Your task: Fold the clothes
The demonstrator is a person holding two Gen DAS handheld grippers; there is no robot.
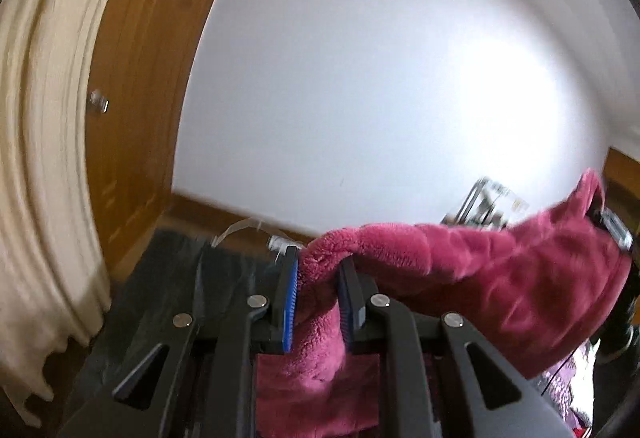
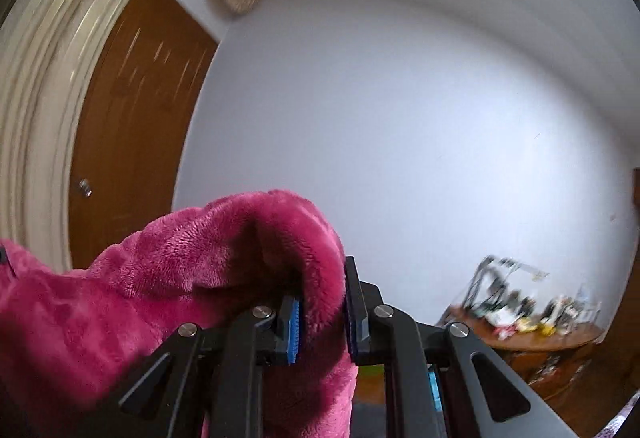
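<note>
A magenta fleece garment (image 1: 460,262) hangs stretched in the air between my two grippers. My left gripper (image 1: 318,266) is shut on one edge of it, with fleece bunched between the blue pads. The cloth runs to the right, where the other gripper shows at the frame edge (image 1: 612,230). In the right wrist view my right gripper (image 2: 320,302) is shut on the other edge of the garment (image 2: 160,278), which drapes away to the left and down. Both views are motion-blurred.
A white wall (image 1: 380,77) fills the background, with a brown wooden door (image 1: 132,97) and cream curtains (image 1: 36,157) at the left. A dark mat (image 1: 160,278) lies below. A wooden table with cluttered small objects (image 2: 532,322) stands at the lower right.
</note>
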